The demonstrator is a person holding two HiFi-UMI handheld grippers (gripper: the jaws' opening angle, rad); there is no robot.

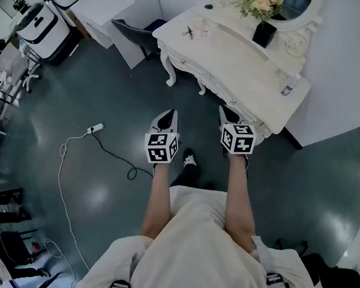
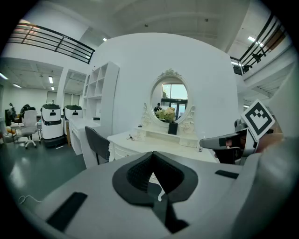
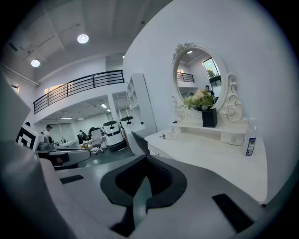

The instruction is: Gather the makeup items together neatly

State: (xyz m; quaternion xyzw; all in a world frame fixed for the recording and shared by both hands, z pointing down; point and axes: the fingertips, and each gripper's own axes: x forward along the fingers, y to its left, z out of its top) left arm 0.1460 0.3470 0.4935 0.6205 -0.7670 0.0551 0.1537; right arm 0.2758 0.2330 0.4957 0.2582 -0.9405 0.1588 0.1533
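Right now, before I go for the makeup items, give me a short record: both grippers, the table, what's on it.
dressing table: white, oval mirror at the back
left gripper: shut, empty, short of the table
right gripper: shut, empty, near the table's front edge
on top: flowers in a black pot by the mirror; small bottle at the right end; small dark item at the left end, too small to identify
task: not yet begun

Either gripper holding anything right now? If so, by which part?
Nothing is held. The left gripper and the right gripper both have their jaws closed together with nothing between them, in front of the dressing table.
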